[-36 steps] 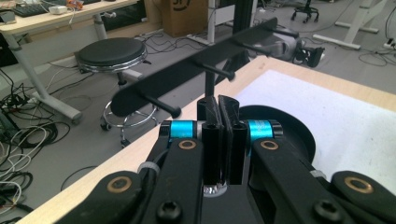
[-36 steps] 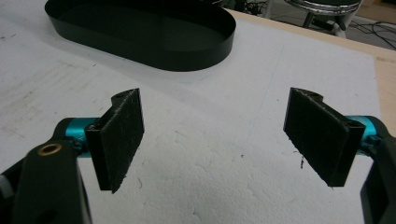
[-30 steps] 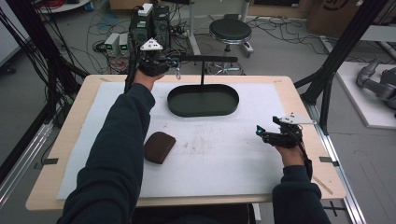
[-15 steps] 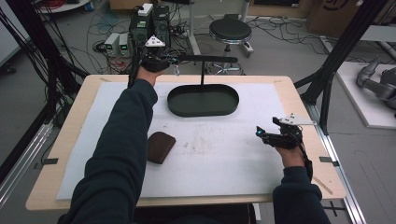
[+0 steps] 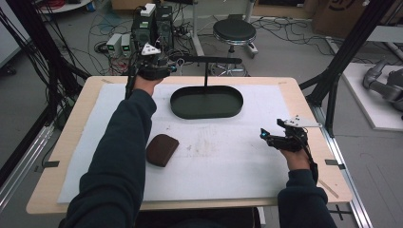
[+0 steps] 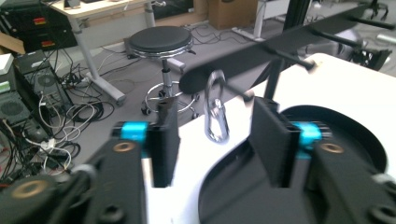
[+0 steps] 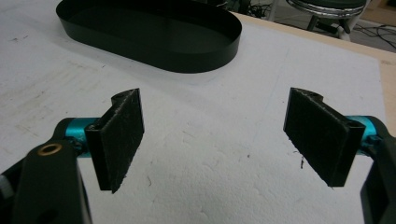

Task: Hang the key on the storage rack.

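A silver carabiner hangs from a peg at the left end of the black bar of a stand. The stand rises from a black oval tray. My left gripper is at that end of the bar, at the table's far left. Its jaws have just been opening, and the carabiner hangs between them with a gap to each pad. My right gripper hovers low over the white mat at the right, and its jaws stand wide open with nothing between them.
A brown pouch-like object lies on the white mat left of centre. The tray's wall is beyond the right gripper. A stool, boxes and cables are on the floor behind the table.
The left hand has sunk slightly at the bar's left end. The right hand has kept still.
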Available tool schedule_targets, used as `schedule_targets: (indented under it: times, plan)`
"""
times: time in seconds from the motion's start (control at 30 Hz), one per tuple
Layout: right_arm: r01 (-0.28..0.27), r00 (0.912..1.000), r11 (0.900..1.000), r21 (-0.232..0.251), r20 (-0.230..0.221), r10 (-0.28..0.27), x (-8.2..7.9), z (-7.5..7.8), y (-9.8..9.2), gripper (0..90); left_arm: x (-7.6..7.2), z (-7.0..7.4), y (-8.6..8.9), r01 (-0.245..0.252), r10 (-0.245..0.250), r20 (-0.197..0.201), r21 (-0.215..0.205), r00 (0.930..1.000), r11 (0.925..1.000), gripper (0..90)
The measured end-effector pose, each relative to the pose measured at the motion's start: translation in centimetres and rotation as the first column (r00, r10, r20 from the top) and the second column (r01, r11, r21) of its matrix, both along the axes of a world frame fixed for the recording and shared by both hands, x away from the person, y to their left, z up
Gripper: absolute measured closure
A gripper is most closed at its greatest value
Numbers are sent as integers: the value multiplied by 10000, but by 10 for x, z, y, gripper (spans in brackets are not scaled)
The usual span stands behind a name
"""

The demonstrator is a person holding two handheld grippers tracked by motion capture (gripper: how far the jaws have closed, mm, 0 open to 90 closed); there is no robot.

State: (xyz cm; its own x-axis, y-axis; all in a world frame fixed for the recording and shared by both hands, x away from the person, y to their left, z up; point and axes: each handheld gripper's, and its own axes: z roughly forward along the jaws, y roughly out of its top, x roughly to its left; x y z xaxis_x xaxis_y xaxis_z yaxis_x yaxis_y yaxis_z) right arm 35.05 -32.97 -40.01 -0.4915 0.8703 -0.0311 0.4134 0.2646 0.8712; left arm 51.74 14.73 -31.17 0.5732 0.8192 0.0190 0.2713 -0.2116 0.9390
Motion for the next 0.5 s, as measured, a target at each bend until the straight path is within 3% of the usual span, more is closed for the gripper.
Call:
schedule_targets:
  times: [0.13,0.17,0.37,0.5]
  plan:
    - [-112,9999,9999,-44,-71,112,4,-2,4,205,-27,-9,18,-206,204,-26,-707,9998,9973,331]
    - [-187,9998,9997,-129,-78,186,6,-3,6,205,-34,-11,23,-339,335,-66,-810,9994,9961,233]
    - [-203,9998,9997,-134,-79,202,5,-3,8,205,-65,-23,45,-481,476,-77,-1163,9988,9920,206]
    - [-202,9998,9997,-149,-32,202,3,-2,8,205,-83,-26,52,-531,527,-66,-1130,9986,9922,206]
